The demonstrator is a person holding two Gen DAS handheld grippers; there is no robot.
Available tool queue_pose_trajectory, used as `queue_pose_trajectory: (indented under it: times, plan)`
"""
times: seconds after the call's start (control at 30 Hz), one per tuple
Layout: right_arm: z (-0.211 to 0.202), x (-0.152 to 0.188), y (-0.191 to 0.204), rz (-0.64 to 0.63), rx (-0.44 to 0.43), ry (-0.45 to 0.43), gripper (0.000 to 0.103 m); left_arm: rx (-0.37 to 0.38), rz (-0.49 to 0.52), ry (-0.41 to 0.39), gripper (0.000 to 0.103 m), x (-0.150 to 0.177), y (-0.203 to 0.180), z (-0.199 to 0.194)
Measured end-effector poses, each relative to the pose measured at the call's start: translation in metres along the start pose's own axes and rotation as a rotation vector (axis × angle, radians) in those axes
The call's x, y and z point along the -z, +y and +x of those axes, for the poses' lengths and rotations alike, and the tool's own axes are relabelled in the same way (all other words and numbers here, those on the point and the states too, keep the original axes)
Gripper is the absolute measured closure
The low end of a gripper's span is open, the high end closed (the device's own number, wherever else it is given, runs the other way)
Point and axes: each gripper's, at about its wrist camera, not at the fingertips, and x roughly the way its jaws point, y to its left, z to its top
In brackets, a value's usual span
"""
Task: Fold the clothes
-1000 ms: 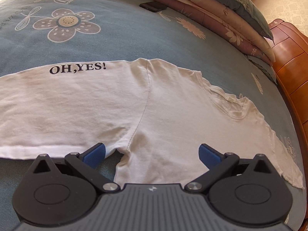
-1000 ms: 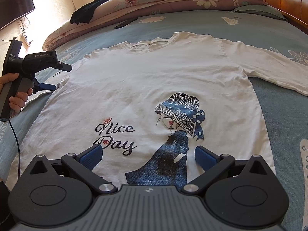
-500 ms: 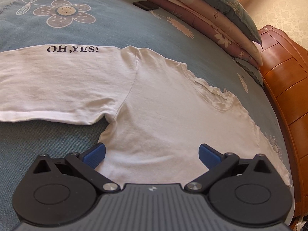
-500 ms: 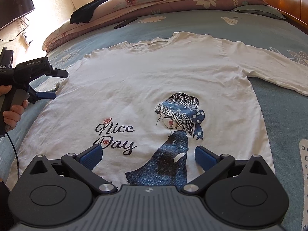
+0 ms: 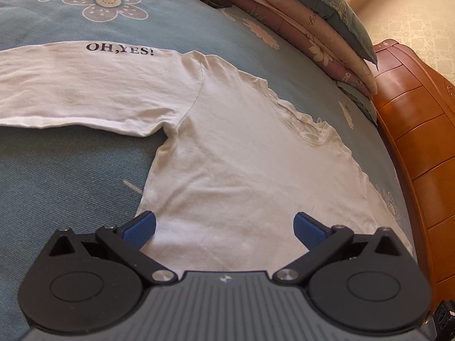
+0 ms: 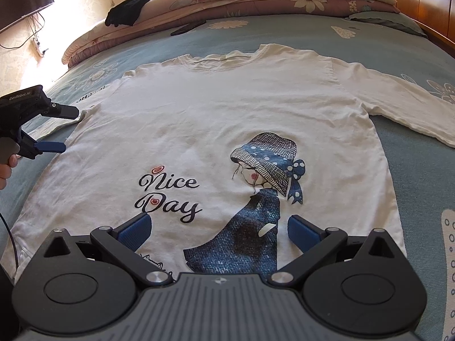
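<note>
**White shirt spread flat on a flowered bed**

Left wrist view: a blue-grey bedspread (image 5: 71, 176) with flower prints runs to folded quilts (image 5: 321, 28) and an orange wooden headboard (image 5: 421, 130) at the far edge. The white shirt (image 5: 241, 147) lies flat, one sleeve marked "OH,YES!" stretched left. The left gripper (image 5: 224, 227) hovers over its side seam, jaws wide apart, holding nothing.

Right wrist view: the shirt fills the bed's middle, showing "Nice Day" and a hatted girl. The right gripper (image 6: 217, 231) hangs above the hem, jaws spread, empty.
</note>
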Motion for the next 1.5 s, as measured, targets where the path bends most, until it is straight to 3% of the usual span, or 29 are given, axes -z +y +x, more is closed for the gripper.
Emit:
queue_pose_trajectory:
  times: [0.1, 0.27, 0.43, 0.5, 0.6, 0.73, 0.83, 1.0, 1.1, 1.4, 1.5]
  plan:
    - [0.002, 0.002, 0.006, -0.039, 0.027, 0.005, 0.000, -0.051, 0.010, -0.075, 0.001, -0.013, 0.010, -0.027]
    - [0.007, 0.007, 0.019, -0.125, 0.090, 0.006, 0.000, -0.098, -0.064, -0.198, 0.001, -0.055, 0.049, -0.057]
    - [0.009, 0.008, 0.019, -0.135, 0.094, -0.008, 0.000, -0.124, -0.129, -0.162, 0.001, -0.075, 0.074, -0.023]
    - [0.010, 0.007, 0.019, -0.138, 0.094, -0.013, 0.000, -0.153, -0.122, -0.162, 0.001, -0.075, 0.074, -0.009]
    - [0.010, 0.007, 0.019, -0.139, 0.093, -0.015, 0.000, -0.138, -0.134, -0.131, 0.001, -0.063, 0.077, 0.001]
    - [0.010, 0.007, 0.018, -0.141, 0.092, -0.015, 0.000, -0.137, -0.097, -0.129, 0.001, -0.046, 0.081, -0.009]
    - [0.010, 0.007, 0.018, -0.139, 0.092, -0.016, 0.000, -0.167, -0.091, -0.186, 0.001, -0.054, 0.089, -0.033]
    - [0.011, 0.007, 0.019, -0.139, 0.092, -0.020, 0.000, -0.209, -0.188, -0.225, 0.001, -0.076, 0.125, -0.049]
    - [0.011, 0.007, 0.019, -0.140, 0.093, -0.023, 0.000, -0.240, -0.230, -0.187, 0.001, -0.075, 0.141, -0.041]
    - [0.011, 0.008, 0.020, -0.140, 0.093, -0.027, 0.000, -0.294, -0.116, -0.154, 0.001, -0.053, 0.129, -0.055]
    - [0.012, 0.007, 0.019, -0.141, 0.092, -0.028, 0.000, -0.440, -0.020, -0.218, 0.001, -0.070, 0.125, -0.062]
